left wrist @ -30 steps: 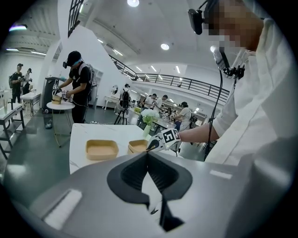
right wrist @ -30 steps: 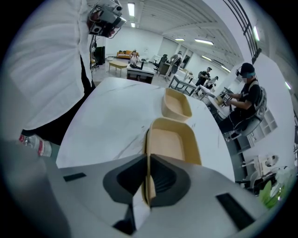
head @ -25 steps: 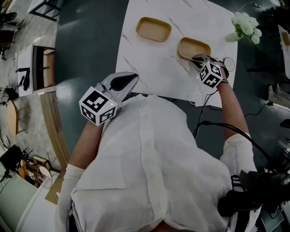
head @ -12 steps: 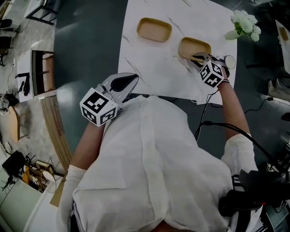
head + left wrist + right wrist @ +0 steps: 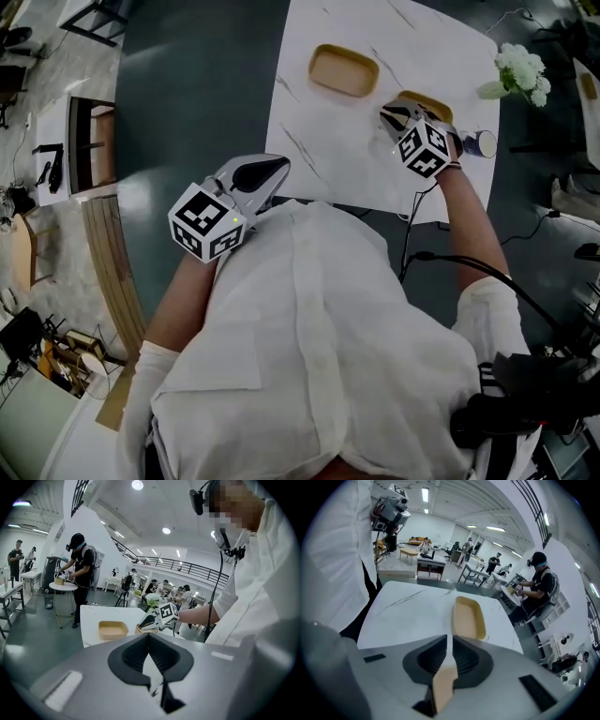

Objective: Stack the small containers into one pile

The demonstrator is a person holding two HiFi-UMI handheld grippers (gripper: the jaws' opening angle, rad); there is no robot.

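While right claw (image 5: 386, 112) closes on near container (image 5: 431, 101) | left claw (image 5: 279, 169) closed, empty | far container (image 5: 344, 70) ahead, flowers (image 5: 523, 70) nearby

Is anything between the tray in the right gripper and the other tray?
Nothing visible: white marble table lies between the tan oblong container, rim between the right gripper's closing jaws, and the other tan container.

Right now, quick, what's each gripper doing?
Left gripper: closed, empty.
Right gripper: closing on the nearer tan container, its rim between the jaws.
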